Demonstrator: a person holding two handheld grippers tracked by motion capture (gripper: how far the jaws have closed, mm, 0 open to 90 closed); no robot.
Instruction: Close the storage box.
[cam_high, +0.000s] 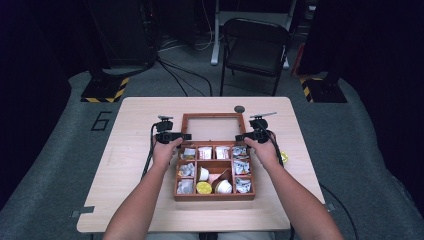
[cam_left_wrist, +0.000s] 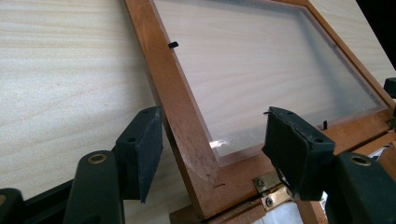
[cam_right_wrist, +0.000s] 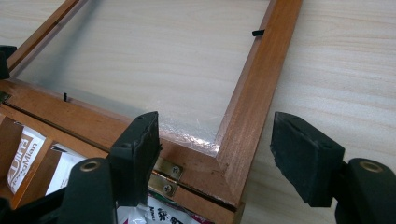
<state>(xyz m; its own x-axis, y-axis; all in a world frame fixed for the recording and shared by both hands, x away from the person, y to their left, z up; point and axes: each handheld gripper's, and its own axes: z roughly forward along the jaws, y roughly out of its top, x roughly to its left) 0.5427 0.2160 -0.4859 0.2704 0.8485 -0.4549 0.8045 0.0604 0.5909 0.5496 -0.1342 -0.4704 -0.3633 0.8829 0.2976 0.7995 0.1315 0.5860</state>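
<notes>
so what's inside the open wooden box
The brown wooden compartment box holds white sachets, silvery packets, small white cups and a yellow round piece. What lies beneath them is covered.

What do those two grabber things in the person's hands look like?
Each is black all over. The left gripper and the right gripper both have two chunky black jaws with flat, dull rubbery pads and a round brass-coloured screw on each jaw arm. A small grey plate sits on top of each, and a black cable trails off along the table. The forearms are bare, no sleeves.
</notes>
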